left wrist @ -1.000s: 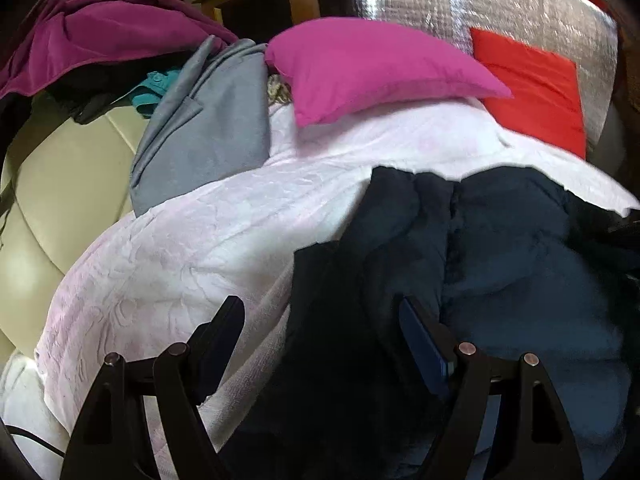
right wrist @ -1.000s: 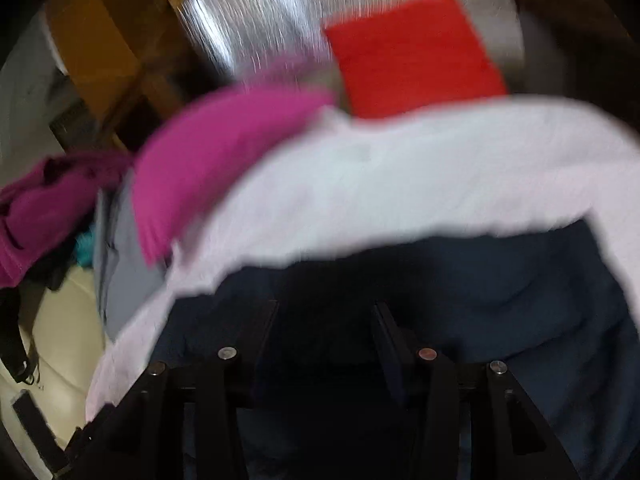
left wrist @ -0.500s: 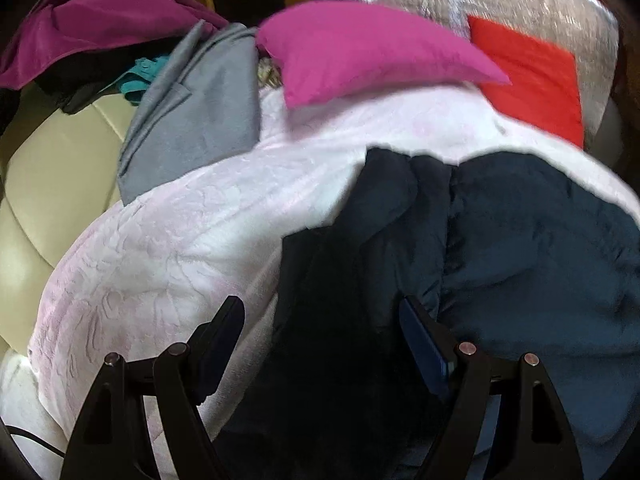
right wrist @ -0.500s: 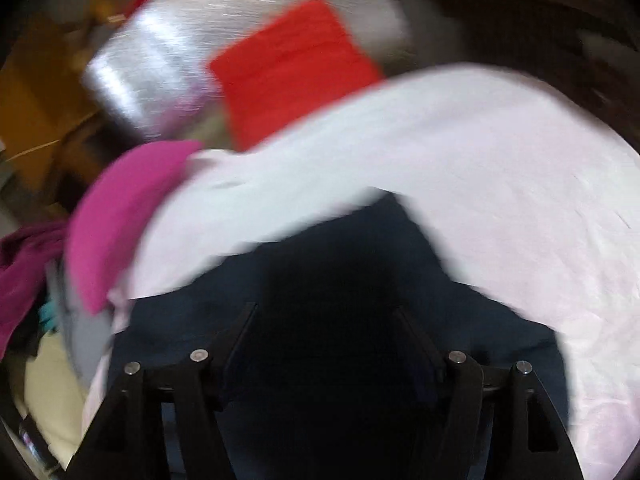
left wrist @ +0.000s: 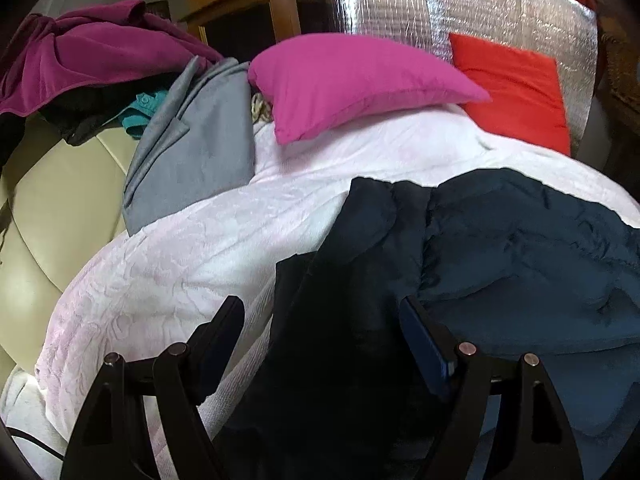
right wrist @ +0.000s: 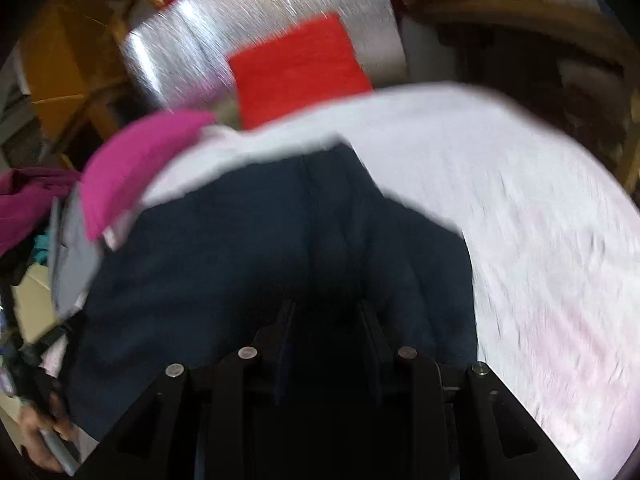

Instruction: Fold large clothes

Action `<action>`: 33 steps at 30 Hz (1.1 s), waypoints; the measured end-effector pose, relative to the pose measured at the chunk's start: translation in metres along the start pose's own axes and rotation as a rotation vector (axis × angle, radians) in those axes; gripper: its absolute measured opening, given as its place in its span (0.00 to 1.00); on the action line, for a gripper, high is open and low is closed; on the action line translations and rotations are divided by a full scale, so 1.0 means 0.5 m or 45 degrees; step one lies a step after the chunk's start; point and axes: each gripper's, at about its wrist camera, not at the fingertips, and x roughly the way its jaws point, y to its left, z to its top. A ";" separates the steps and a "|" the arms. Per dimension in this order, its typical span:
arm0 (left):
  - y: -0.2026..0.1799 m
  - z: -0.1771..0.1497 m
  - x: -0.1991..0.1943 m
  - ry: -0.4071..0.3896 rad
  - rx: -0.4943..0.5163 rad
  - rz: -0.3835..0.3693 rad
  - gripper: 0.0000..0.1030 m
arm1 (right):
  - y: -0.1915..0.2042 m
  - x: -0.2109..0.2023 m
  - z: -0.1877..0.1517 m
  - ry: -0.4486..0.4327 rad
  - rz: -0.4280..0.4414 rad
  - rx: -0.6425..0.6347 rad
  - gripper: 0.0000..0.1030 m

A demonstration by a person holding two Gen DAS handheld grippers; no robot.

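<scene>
A dark navy padded jacket [left wrist: 500,248] lies spread on a bed's pale pink-white blanket [left wrist: 200,260]. My left gripper [left wrist: 320,320] hangs open just above the jacket's left edge. One finger is over the blanket and the other over the dark fabric, neither pressing on it. In the blurred right wrist view the jacket [right wrist: 240,260] fills the middle. My right gripper [right wrist: 326,316] sits low over it. Its jaws are closing, with a narrow dark gap still between them. The jacket's fabric lies there, but I cannot make out any pinch.
A magenta pillow [left wrist: 352,80] and a red cushion [left wrist: 516,88] lie at the bed's head against a silver foil panel [left wrist: 480,8]. A grey garment [left wrist: 196,148] and a magenta one [left wrist: 92,52] are heaped on a cream seat [left wrist: 56,200] at left. A hand [right wrist: 40,440] shows at lower left.
The right gripper has swept sideways across the jacket and its jaws have narrowed. The left gripper has stayed put, still open.
</scene>
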 end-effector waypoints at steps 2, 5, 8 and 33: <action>-0.001 -0.002 -0.010 -0.025 0.008 -0.010 0.78 | -0.009 -0.005 -0.001 -0.006 0.018 0.044 0.32; -0.003 -0.002 -0.020 -0.055 0.029 -0.001 0.78 | -0.012 -0.035 -0.009 -0.028 0.057 0.120 0.33; 0.001 0.000 -0.025 -0.063 0.009 -0.023 0.78 | -0.027 -0.076 -0.030 -0.094 0.095 0.163 0.36; -0.033 -0.049 0.026 0.089 0.121 -0.045 0.87 | -0.038 -0.008 -0.096 -0.288 0.058 0.005 0.39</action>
